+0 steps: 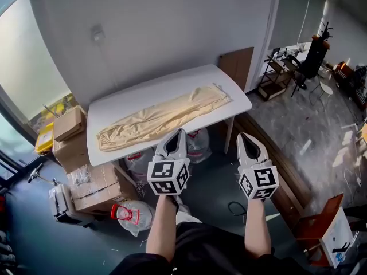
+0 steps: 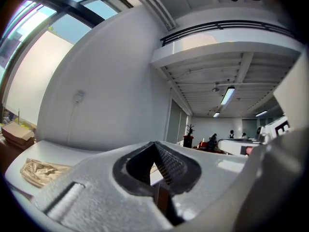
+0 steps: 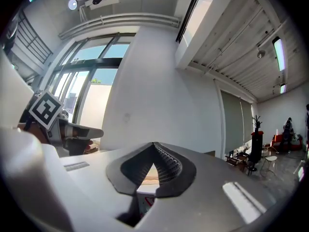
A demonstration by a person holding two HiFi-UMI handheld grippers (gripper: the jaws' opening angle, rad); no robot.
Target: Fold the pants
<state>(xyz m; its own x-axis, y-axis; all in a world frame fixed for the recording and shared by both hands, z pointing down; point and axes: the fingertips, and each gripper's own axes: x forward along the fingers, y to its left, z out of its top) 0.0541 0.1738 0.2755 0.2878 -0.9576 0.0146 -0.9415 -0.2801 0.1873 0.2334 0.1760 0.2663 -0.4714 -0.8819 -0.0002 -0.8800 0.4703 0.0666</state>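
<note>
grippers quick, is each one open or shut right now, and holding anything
Left gripper: jaws closed, holding nothing.
Right gripper: jaws closed, holding nothing.

Looks like a part-furnished office or workshop: bare grey floor [image 1: 221,179], stacked cardboard boxes [image 1: 92,188] and stuffed plastic bags [image 1: 136,215] beside a white table [image 1: 137,99], tall windows [image 2: 58,13], ceiling strip lights [image 2: 227,95], black chair [image 1: 312,56] beyond.
</note>
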